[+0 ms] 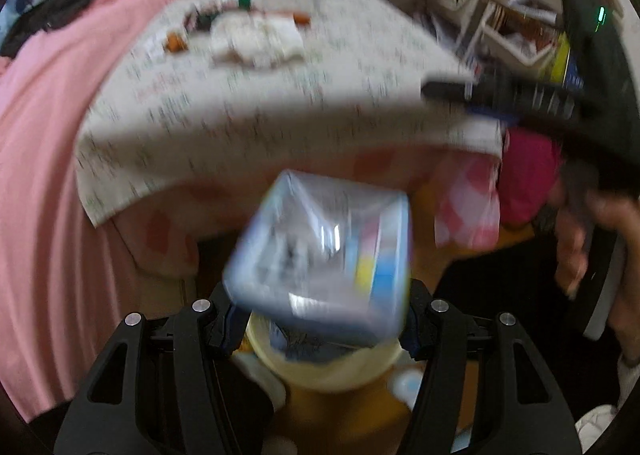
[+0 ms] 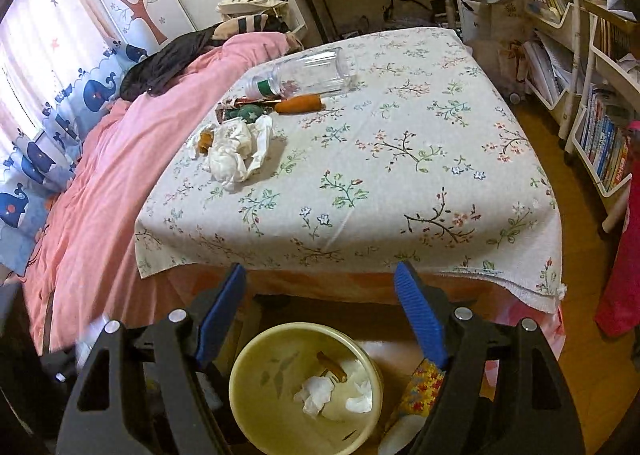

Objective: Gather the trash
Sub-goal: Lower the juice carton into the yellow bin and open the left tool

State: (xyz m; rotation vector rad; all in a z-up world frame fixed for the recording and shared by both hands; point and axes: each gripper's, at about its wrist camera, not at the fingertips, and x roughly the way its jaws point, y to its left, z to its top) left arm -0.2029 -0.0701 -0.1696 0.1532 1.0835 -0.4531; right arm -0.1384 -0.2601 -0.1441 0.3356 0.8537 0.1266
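The bed [image 2: 360, 159], covered by a floral cloth [image 2: 400, 127], lies ahead of and above the right gripper [image 2: 320, 315]. A pink quilt [image 2: 100, 195] runs along the bed to the left of the right gripper's left finger.

The cream bin [image 2: 240, 375] stands on the floor directly below the right gripper, between its two fingers in the right wrist view. White tissue wads [image 2: 316, 395] and a brown item lie inside it.

The right gripper points forward and slightly down toward the bed edge. Its blue pads [image 2: 420, 319] stand wide apart with nothing between them.

Remaining trash lies well ahead and left of the right gripper, on the cloth: a clear plastic bottle [image 2: 308, 73] on its side, an orange carrot-shaped item [image 2: 300, 103] just in front of it, crumpled white tissue [image 2: 240, 151] nearest the gripper, and small wrappers [image 2: 236, 111] beside the tissue.

The left gripper [image 1: 320, 307] is tilted down over the bin [image 1: 332, 367]. A clear plastic box [image 1: 320, 251] with a blue and yellow label sits between its fingers, above the bin mouth. Motion blur is heavy: whether the fingers grip the box or have let it go cannot be determined.

The right hand [image 1: 592, 239] on its gripper handle appears to the right of the left gripper.
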